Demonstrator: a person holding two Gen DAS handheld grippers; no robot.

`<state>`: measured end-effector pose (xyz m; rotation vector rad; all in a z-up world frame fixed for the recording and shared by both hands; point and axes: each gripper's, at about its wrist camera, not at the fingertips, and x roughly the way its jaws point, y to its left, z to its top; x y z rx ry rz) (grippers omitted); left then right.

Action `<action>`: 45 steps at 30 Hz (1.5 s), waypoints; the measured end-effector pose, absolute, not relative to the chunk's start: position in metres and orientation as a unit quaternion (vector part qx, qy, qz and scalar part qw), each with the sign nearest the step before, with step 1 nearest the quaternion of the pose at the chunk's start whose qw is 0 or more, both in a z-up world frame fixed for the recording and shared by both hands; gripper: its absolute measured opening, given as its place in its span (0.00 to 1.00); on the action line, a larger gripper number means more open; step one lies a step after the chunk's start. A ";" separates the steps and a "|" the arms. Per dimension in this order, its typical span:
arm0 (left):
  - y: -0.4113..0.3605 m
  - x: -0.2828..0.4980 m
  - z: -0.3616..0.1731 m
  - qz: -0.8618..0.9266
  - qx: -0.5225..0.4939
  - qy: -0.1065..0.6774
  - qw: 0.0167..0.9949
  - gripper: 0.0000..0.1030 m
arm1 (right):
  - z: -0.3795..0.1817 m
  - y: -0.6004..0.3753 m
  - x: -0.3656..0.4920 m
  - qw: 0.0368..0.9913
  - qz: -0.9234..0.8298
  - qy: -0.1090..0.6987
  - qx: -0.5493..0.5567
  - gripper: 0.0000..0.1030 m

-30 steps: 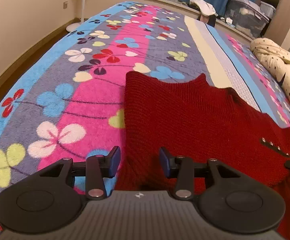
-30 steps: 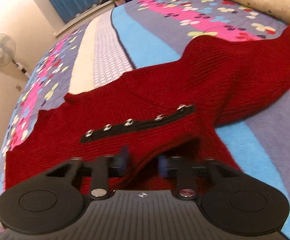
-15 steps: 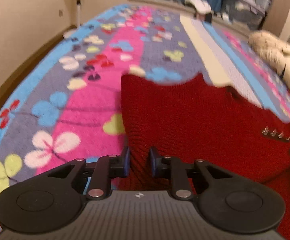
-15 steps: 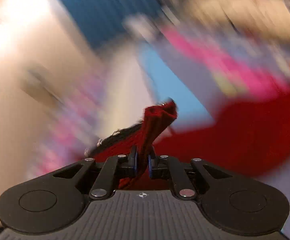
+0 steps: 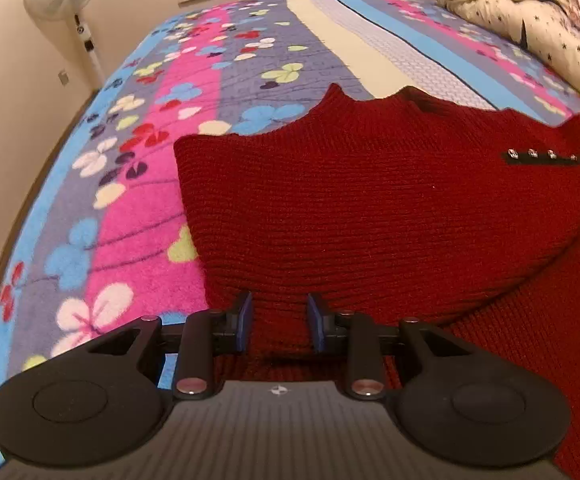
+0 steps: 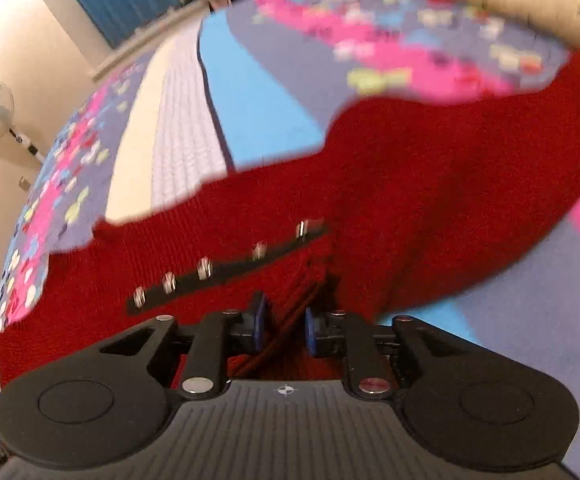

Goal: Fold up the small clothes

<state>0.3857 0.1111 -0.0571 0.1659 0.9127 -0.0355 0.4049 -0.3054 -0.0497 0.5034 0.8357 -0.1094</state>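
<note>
**Release after fold: let go clean**

Left gripper (image 5: 278,322): jaws opening, knit lies between the pads, no pinch. Right gripper (image 6: 282,326): jaws opening too, a ribbed fold between them; view is blurred, looks loose. Sweater (image 5: 369,208) lies centre frame on the blanket (image 5: 150,208), stud strip (image 6: 226,268) up. Advice: spread fully before pulling back so the knit doesn't snag, then flatten the edge.

A red knitted sweater (image 5: 369,208) lies spread on the bed. A black strip (image 6: 226,270) with silver snaps crosses it.
</note>
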 end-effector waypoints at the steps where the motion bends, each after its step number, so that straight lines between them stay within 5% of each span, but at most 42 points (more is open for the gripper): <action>1: 0.112 0.386 -0.056 -0.017 0.072 0.443 0.893 0.32 | -0.041 -0.311 0.403 0.893 -0.058 0.379 0.235 0.22; 5: 0.115 0.386 -0.056 -0.018 0.061 0.447 0.892 0.32 | -0.023 -0.351 0.406 0.917 -0.109 0.325 0.204 0.22; 13: 0.116 0.386 -0.056 -0.017 0.060 0.447 0.893 0.32 | -0.057 -0.439 0.428 0.872 -0.135 0.384 0.272 0.23; 18: 0.115 0.388 -0.056 -0.017 0.058 0.448 0.892 0.33 | -0.080 -0.483 0.417 0.828 -0.198 0.385 0.357 0.34; 41: 0.116 0.388 -0.056 -0.018 0.057 0.449 0.892 0.33 | -0.114 -0.524 0.401 0.775 -0.321 0.353 0.415 0.38; 45: 0.116 0.388 -0.056 -0.018 0.058 0.449 0.892 0.33 | -0.112 -0.523 0.398 0.778 -0.323 0.329 0.427 0.16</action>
